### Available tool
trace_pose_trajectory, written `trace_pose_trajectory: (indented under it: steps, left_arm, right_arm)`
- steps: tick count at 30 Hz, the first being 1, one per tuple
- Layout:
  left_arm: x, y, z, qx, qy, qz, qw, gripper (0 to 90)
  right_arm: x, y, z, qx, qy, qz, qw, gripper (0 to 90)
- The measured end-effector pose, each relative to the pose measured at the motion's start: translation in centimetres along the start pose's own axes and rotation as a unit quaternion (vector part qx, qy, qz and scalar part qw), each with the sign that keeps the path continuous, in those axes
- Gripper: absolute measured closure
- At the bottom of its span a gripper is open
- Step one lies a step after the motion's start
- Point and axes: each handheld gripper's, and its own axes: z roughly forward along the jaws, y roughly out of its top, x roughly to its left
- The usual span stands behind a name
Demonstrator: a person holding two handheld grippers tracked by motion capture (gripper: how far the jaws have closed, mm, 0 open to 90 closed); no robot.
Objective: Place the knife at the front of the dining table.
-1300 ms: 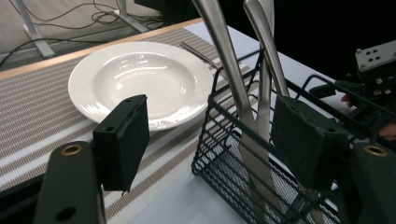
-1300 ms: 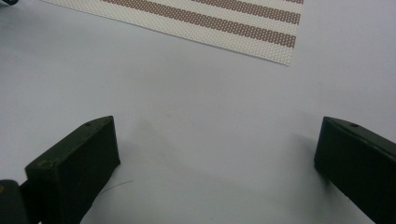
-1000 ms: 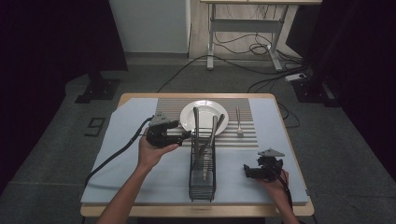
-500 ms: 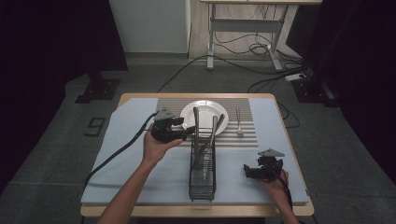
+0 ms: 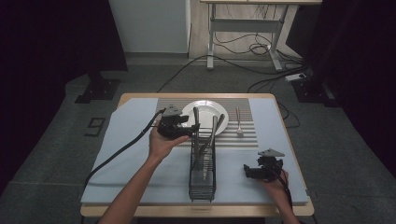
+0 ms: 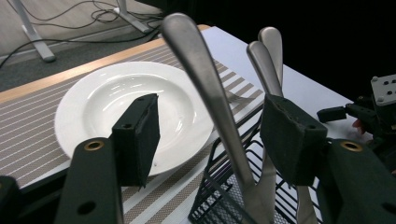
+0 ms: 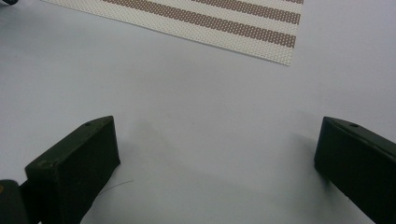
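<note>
A black wire cutlery rack (image 5: 202, 177) stands mid-table with several metal utensils upright in it. My left gripper (image 5: 190, 129) reaches its far end from the left. In the left gripper view, one steel handle (image 6: 201, 70) rises between the jaws of my left gripper (image 6: 212, 130). The jaws have just been closing, but the left pad (image 6: 140, 135) is still clear of the handle, so the gripper is open. Two more handles (image 6: 268, 60) stand behind the right pad. My right gripper (image 5: 247, 171) rests open on the cloth at the front right, nothing between the jaws (image 7: 215, 154).
A white plate (image 5: 205, 112) lies on a striped placemat (image 5: 247, 137) behind the rack, with a fork (image 5: 238, 122) to its right. A pale blue cloth (image 5: 130, 154) covers the table. The left gripper's cable (image 5: 116, 154) trails toward the front left.
My left gripper has shifted right, up to the handles at the rack's far end, and its jaws have narrowed. The right gripper has not moved.
</note>
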Motion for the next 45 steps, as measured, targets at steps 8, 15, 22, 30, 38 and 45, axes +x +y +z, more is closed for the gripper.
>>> trace_pose_trajectory:
  steps: [8,15,22,30,38,45]
  left_arm:
    - [0.0,0.1,0.9,-0.001,-0.012,-0.011,0.9999,46.5]
    - [0.3,-0.1,1.9,0.005,-0.019,-0.018,0.9996,55.6]
    - [0.4,-0.3,2.2,0.004,-0.038,-0.019,0.9991,66.1]
    - [0.6,-0.3,2.6,-0.006,-0.06,-0.029,0.9978,72.3]
    - [0.4,-0.2,2.3,-0.041,-0.092,-0.036,0.9943,78.7]
    - [0.0,0.2,1.4,-0.076,-0.117,-0.043,0.9893,82.2]
  right_arm:
    - [0.0,0.0,0.0,0.0,0.0,0.0,1.0,0.0]
    - [0.0,0.0,0.0,0.0,0.0,0.0,1.0,0.0]
    - [0.0,0.0,0.0,0.0,0.0,0.0,1.0,0.0]
    - [0.0,0.0,0.0,0.0,0.0,0.0,1.0,0.0]
    - [0.0,0.0,0.0,0.0,0.0,0.0,1.0,0.0]
    - [0.0,0.0,0.0,0.0,0.0,0.001,1.0,0.0]
